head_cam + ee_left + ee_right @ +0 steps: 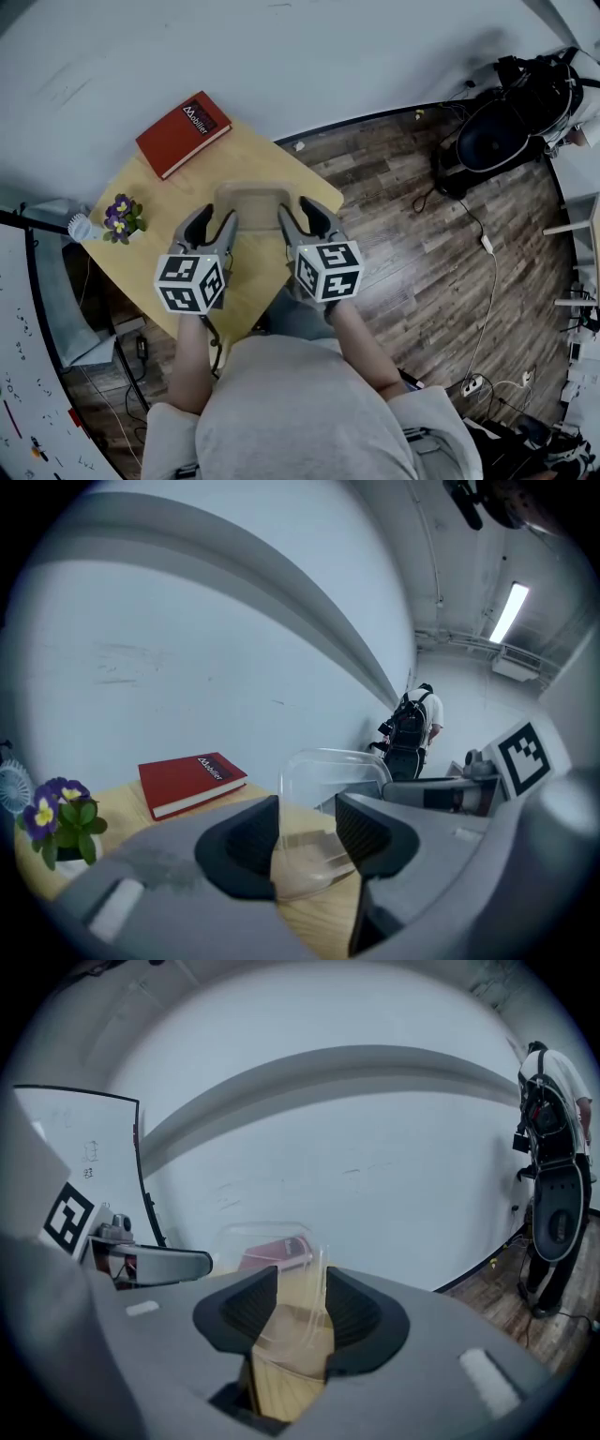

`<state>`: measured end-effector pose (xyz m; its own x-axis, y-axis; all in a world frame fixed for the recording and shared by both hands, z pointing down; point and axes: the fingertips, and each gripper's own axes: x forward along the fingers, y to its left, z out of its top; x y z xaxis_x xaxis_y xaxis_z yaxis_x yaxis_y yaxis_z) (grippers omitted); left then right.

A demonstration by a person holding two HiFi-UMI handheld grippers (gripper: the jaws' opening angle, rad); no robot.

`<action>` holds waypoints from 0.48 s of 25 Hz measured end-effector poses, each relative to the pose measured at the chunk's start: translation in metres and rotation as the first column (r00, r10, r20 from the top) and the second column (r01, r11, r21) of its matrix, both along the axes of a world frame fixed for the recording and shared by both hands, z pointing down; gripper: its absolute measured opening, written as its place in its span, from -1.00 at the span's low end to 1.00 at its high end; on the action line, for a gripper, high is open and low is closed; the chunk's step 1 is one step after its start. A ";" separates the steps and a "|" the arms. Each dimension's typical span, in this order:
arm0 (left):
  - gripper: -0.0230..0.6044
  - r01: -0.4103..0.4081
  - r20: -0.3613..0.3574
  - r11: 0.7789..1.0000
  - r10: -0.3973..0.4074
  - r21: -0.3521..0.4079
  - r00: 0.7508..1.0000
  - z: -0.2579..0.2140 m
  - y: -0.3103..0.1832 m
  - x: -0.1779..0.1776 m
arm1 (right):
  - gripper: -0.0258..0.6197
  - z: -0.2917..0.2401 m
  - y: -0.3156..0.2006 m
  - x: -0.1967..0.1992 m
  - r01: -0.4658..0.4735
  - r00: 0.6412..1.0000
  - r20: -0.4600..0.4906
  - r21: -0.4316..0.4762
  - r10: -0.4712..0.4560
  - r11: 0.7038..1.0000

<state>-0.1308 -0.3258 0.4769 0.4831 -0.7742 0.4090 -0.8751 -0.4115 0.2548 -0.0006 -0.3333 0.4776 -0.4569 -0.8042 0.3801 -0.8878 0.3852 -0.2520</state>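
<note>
A clear plastic container (255,199) stands on a small wooden table (169,202), between my two grippers. My left gripper (214,223) straddles the container's left wall: in the left gripper view the wall of the container (333,789) stands between the jaws of the gripper (307,832), close to the left pad, with a gap to the right pad. My right gripper (300,216) straddles the right wall the same way; the container (272,1241) rises between the parted jaws of this gripper (302,1312). Both stand open.
A red book (184,133) lies at the table's far corner and a pot of purple flowers (120,217) at its left edge. A wall runs close behind. Black equipment (497,131) and cables (483,244) sit on the wood floor, right. A person with a backpack (412,728) stands there.
</note>
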 end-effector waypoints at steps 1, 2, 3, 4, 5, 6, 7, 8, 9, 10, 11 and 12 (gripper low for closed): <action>-0.31 0.000 0.001 1.000 0.000 0.014 1.000 -0.005 0.002 0.000 | -0.42 -0.005 0.002 0.000 -0.002 1.000 0.000 0.015 0.002 1.000; -0.31 -0.001 0.001 1.000 0.001 0.026 1.000 -0.009 0.004 -0.001 | -0.42 -0.010 0.004 0.000 -0.004 1.000 0.000 0.029 0.004 1.000; -0.31 -0.001 -0.001 0.999 0.001 0.038 1.000 -0.013 0.006 -0.001 | -0.42 -0.015 0.006 -0.001 -0.006 1.000 -0.001 0.043 0.006 0.999; -0.31 0.000 -0.003 0.999 0.000 0.050 1.000 -0.017 0.008 -0.001 | -0.42 -0.020 0.007 -0.001 -0.007 1.000 -0.003 0.056 0.007 0.998; -0.31 0.001 -0.005 0.998 0.000 0.061 1.000 -0.021 0.010 -0.002 | -0.42 -0.024 0.009 -0.001 -0.008 1.000 -0.005 0.069 0.009 0.998; -0.31 0.001 -0.007 0.997 -0.001 0.073 1.000 -0.026 0.011 -0.002 | -0.42 -0.029 0.011 -0.001 -0.009 1.000 -0.008 0.082 0.010 0.997; -0.31 0.001 -0.008 0.996 0.000 0.085 1.000 -0.030 0.013 -0.002 | -0.42 -0.033 0.013 -0.001 -0.010 1.000 -0.012 0.095 0.012 0.995; -0.31 -0.001 -0.008 0.995 0.001 0.098 1.000 -0.035 0.015 -0.001 | -0.42 -0.038 0.015 -0.001 -0.012 1.000 -0.014 0.107 0.014 0.994; -0.31 -0.002 -0.008 0.994 0.003 0.111 1.000 -0.040 0.016 -0.001 | -0.42 -0.042 0.017 -0.001 -0.014 1.000 -0.017 0.120 0.016 0.993; -0.31 -0.004 -0.008 0.992 0.005 0.123 1.000 -0.045 0.018 -0.002 | -0.42 -0.047 0.019 -0.001 -0.016 1.000 -0.019 0.133 0.019 0.991; -0.31 -0.005 -0.008 0.991 0.007 0.136 1.000 -0.049 0.019 -0.002 | -0.42 -0.052 0.021 -0.002 -0.018 1.000 -0.021 0.145 0.021 0.989; -0.31 -0.007 -0.008 0.989 0.008 0.150 1.000 -0.054 0.021 -0.003 | -0.42 -0.056 0.022 -0.002 -0.020 0.999 -0.023 0.158 0.024 0.987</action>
<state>-0.1334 -0.3052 0.4225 0.4923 -0.8226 0.2845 -0.8698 -0.4521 0.1977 -0.0029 -0.3108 0.4214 -0.4307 -0.8645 0.2592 -0.9016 0.3990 -0.1673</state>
